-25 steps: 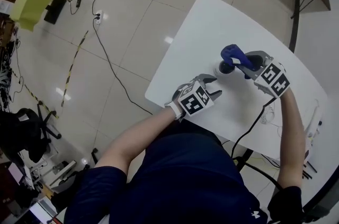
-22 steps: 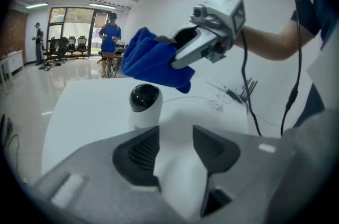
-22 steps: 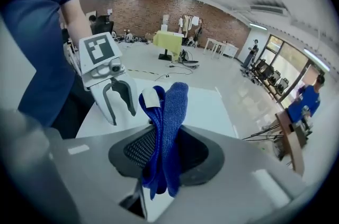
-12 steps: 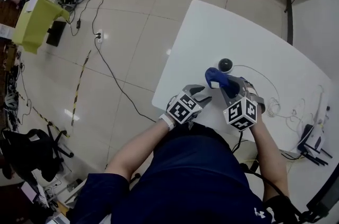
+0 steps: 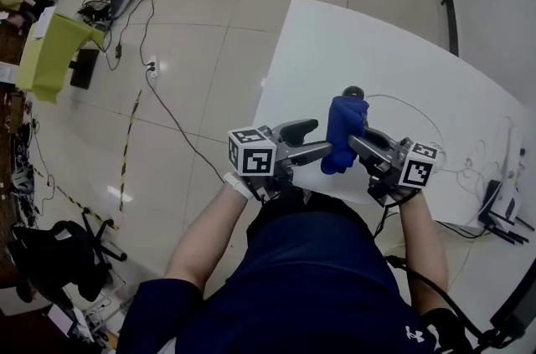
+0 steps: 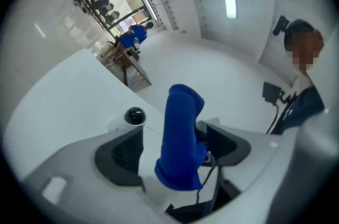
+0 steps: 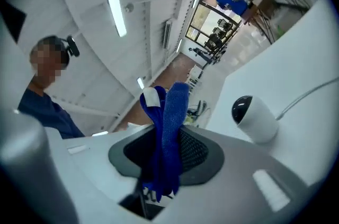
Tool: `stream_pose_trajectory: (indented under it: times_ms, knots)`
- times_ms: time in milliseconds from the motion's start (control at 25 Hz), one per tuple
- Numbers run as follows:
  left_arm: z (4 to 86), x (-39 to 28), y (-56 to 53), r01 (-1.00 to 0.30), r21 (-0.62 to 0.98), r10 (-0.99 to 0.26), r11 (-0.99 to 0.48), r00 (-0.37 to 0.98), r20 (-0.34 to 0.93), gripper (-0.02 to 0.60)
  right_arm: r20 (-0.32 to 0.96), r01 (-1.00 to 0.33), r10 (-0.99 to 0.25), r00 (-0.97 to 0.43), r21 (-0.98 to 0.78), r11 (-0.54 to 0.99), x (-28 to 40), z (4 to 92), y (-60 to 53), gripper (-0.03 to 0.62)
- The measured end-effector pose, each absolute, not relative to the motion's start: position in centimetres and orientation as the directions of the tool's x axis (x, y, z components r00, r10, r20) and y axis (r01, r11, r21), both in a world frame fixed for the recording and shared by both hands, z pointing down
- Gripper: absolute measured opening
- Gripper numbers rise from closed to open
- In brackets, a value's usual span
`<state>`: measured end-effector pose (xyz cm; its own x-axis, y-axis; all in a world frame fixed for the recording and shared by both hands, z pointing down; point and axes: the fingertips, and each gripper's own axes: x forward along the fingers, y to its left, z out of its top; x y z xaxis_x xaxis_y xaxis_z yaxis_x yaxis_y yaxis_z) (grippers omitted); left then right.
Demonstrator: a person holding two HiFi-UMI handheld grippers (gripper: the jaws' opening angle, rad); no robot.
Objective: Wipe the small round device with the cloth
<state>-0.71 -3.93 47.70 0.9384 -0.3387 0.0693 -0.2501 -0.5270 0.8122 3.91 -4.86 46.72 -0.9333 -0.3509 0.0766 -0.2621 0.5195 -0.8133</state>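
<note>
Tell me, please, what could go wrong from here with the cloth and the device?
The blue cloth hangs only from the right gripper. The left gripper has just been opening its jaws, with the cloth between them unpressed, so it may drop. The small round device looks light; a hard wipe could shove it along the table.

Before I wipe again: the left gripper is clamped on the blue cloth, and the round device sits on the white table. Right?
No: the right gripper is clamped on the blue cloth, as the right gripper view shows. The left gripper's jaws have just been opening and stand apart round it. The round device sits on the white table.
</note>
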Motion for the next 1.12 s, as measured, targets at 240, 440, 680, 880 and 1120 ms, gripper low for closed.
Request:
stream_pose_trajectory:
  times_ms: [240, 440, 680, 880, 1120]
  knots:
    - [46.0, 2.7, -3.7, -0.082, 0.804, -0.162, -0.589, 0.987, -0.018, 0.249, -0.031, -0.150, -0.339, -0.940, -0.856, 0.494, 3.6, 46.1, -4.4, 0.123]
    - [47.1, 2.8, -3.9, -0.131, 0.817, -0.214, -0.562, 0.977, 0.009, 0.169, -0.004, -0.194, -0.388, -0.922, -0.861, 0.469, 4.3, 47.0, -4.4, 0.157]
    - [48.4, 3.4, -7.3, -0.247, 0.796, -0.285, -0.552, 0.953, 0.098, 0.147, 0.014, -0.288, -0.668, -0.744, -0.909, 0.302, 11.3, 48.9, -7.3, 0.185]
    - [49.5, 5.3, -10.6, -0.263, 0.814, -0.256, -0.518, 0.955, 0.146, 0.141, 0.049, -0.335, -0.804, -0.593, -0.922, 0.191, 17.9, 50.2, -8.5, 0.120]
    - [51.0, 4.6, -13.3, -0.171, 0.915, -0.234, -0.366, 0.968, 0.088, 0.141, 0.054, -0.336, -0.836, -0.546, -0.928, 0.160, 18.9, 50.3, -8.7, 0.106]
